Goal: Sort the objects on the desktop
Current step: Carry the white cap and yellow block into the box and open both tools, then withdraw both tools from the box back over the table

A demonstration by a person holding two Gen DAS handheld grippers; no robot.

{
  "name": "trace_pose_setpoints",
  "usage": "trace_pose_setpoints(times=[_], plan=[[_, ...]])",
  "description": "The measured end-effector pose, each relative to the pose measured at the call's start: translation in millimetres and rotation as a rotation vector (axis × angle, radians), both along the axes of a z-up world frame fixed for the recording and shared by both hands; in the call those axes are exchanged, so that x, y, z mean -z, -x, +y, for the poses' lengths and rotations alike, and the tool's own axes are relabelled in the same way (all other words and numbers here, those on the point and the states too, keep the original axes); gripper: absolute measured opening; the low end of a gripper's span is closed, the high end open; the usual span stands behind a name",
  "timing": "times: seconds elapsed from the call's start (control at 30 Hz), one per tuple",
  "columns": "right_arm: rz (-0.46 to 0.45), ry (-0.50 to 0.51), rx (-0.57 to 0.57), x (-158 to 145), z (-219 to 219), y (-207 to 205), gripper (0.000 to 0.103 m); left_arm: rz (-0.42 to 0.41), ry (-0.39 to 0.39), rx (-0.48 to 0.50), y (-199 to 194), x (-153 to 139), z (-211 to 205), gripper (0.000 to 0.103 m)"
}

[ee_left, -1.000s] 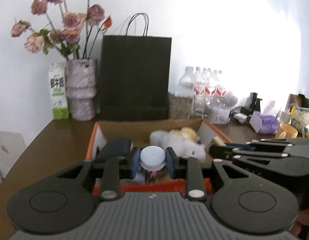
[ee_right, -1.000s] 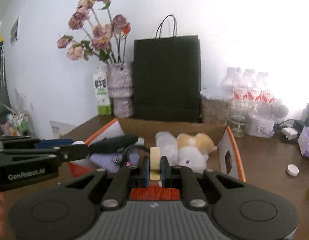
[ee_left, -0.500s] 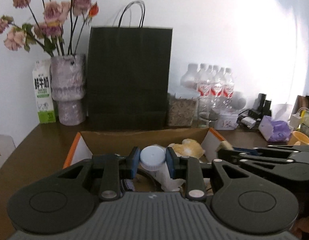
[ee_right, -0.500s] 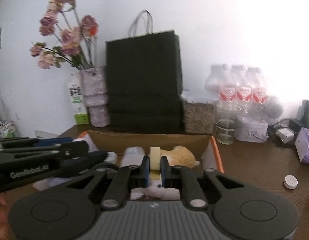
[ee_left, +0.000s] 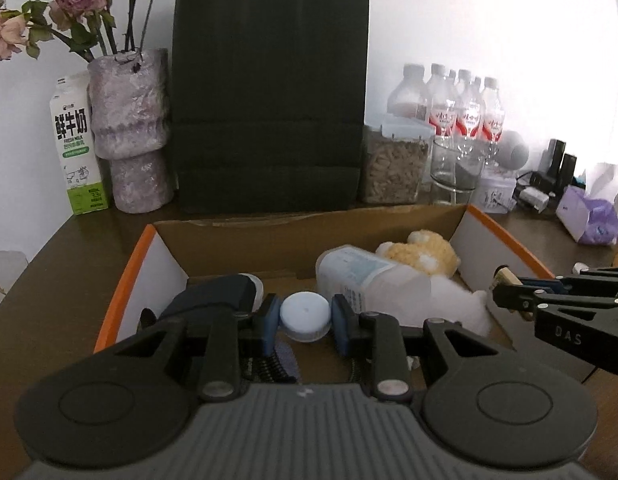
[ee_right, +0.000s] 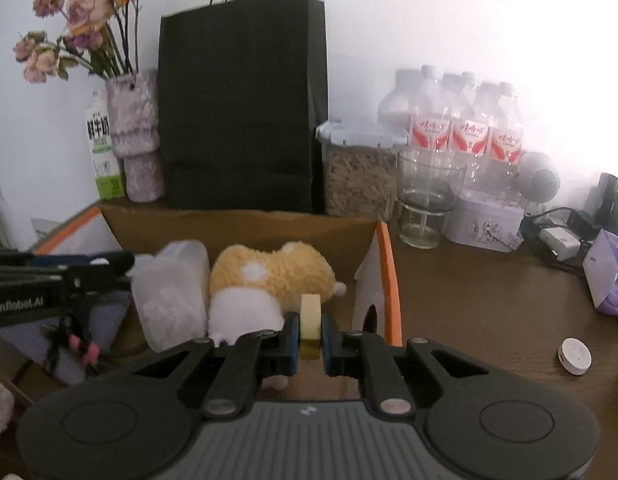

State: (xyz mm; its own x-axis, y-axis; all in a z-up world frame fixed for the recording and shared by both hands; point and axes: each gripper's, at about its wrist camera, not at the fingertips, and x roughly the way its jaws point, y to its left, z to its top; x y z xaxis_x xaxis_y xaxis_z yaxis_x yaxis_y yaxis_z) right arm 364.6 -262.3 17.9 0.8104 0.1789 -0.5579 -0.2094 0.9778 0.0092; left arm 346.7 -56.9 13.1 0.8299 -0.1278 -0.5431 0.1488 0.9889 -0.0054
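Note:
My left gripper (ee_left: pixel 305 318) is shut on a small bottle with a white cap (ee_left: pixel 305 314), held over the open cardboard box (ee_left: pixel 237 236) with orange-edged flaps. My right gripper (ee_right: pixel 310 334) is shut on a pale yellow tape roll (ee_right: pixel 310 320), held edge-on over the box's right side (ee_right: pixel 385 272). Inside the box lie a yellow-and-white plush toy (ee_left: pixel 429 256) (ee_right: pixel 277 272), a translucent white bottle (ee_left: pixel 357 276) (ee_right: pixel 169 288) on its side and a dark object (ee_left: pixel 213 296). Each gripper shows at the edge of the other's view.
Behind the box stand a black paper bag (ee_left: pixel 269 96), a vase of flowers (ee_left: pixel 129 128), a milk carton (ee_left: pixel 75 144), a grain jar (ee_right: pixel 359 172), a glass (ee_right: pixel 427 200) and water bottles (ee_right: pixel 465 120). A round white disc (ee_right: pixel 574 356) lies on the brown table at right.
Both grippers have moved forward and down over the box, each keeping its hold. The box and the things behind it now look closer and larger.

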Motion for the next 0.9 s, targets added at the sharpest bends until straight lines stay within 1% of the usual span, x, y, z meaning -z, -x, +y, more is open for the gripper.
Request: trace_pose_setpoints(times=[0.17,0.33,0.37,0.4,0.43,0.5,0.57,0.6,0.63,0.67,0.73,0.77,0.83,0.9], plan=[[0.01,0.023,0.006,5,2,0,0.01,0.017,-0.019,0.014,-3,7,-2,0.029],[0.014,0.013,-0.001,5,3,1,0.01,0.011,-0.018,0.018,-3,7,-2,0.029],[0.014,0.002,-0.002,4,2,1,0.012,0.008,-0.018,0.023,-2,6,-3,0.031],[0.014,-0.007,-0.001,3,1,1,0.012,0.005,-0.016,0.029,-2,6,-3,0.041],[0.012,-0.011,-0.003,2,0,2,0.014,0.005,-0.014,0.033,-1,6,-3,0.059],[0.008,-0.012,-0.008,0,1,4,0.021,-0.006,-0.013,0.041,3,3,-5,0.071],[-0.001,-0.014,-0.013,-3,1,7,0.035,-0.035,-0.02,0.051,8,-2,-6,0.08],[-0.006,-0.016,-0.016,-5,2,8,0.041,-0.047,-0.021,0.051,10,-4,-5,0.095],[-0.012,-0.02,-0.017,-7,2,10,0.056,-0.065,-0.022,0.047,13,-7,-5,0.103],[-0.022,-0.022,-0.019,-10,3,13,0.075,-0.089,-0.024,0.042,16,-10,-5,0.103],[-0.05,-0.014,-0.016,-15,5,18,0.092,-0.11,-0.026,0.031,20,-15,-3,0.103],[-0.058,0.002,-0.001,-17,7,20,0.098,-0.115,-0.025,0.025,21,-18,-2,0.103],[-0.069,0.022,0.011,-21,9,23,0.103,-0.129,-0.018,0.022,24,-22,0,0.103],[-0.076,0.014,0.006,-25,8,26,0.103,-0.137,-0.008,0.011,26,-26,3,0.103]])
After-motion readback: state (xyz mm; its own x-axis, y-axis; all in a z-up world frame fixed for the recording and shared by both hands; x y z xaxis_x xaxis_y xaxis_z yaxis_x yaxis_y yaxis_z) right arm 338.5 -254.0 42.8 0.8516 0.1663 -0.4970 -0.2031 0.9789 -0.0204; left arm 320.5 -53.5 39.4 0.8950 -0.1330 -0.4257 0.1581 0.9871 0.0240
